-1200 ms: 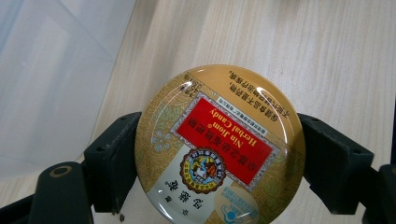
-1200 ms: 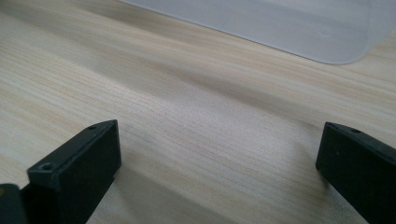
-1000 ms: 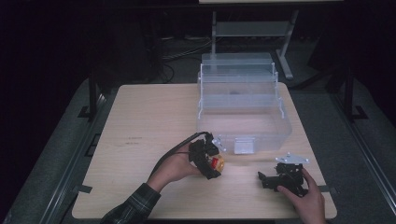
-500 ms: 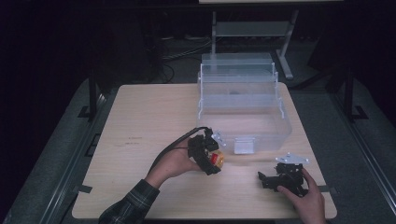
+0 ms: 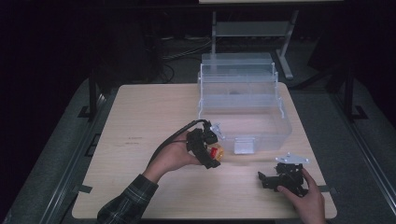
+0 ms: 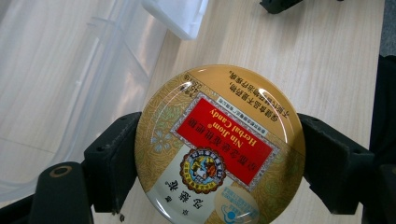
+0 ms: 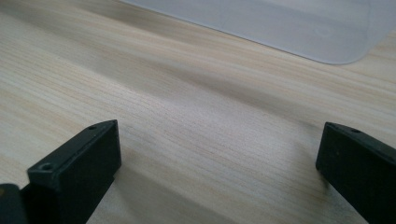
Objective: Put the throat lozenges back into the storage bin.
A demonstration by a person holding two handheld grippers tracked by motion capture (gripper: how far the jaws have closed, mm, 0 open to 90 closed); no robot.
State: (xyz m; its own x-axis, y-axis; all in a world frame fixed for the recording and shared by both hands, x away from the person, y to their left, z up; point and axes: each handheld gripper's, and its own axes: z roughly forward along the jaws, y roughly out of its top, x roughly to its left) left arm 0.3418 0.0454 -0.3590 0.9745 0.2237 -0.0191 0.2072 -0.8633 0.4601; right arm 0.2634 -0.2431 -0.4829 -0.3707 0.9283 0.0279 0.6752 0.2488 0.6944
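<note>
L gripper (image 5: pixel 211 151): jaws clamped on round candy tin (image 6: pixel 219 147), beside clear bin (image 5: pixel 245 112).
R gripper (image 7: pixel 219 172): jaws wide apart, low over table (image 5: pixel 140 121).

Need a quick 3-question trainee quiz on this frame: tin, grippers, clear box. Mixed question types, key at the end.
1. True or false: the left gripper is shut on the round candy tin.
2. Multiple choice: the right gripper is
A. holding a tin
B. open, low over the bare table
C. inside the clear box
3. Fill in: in the high view, the tin sits just in front of the box's white ____.

Key: 1 true; 2 B; 3 latch
</note>
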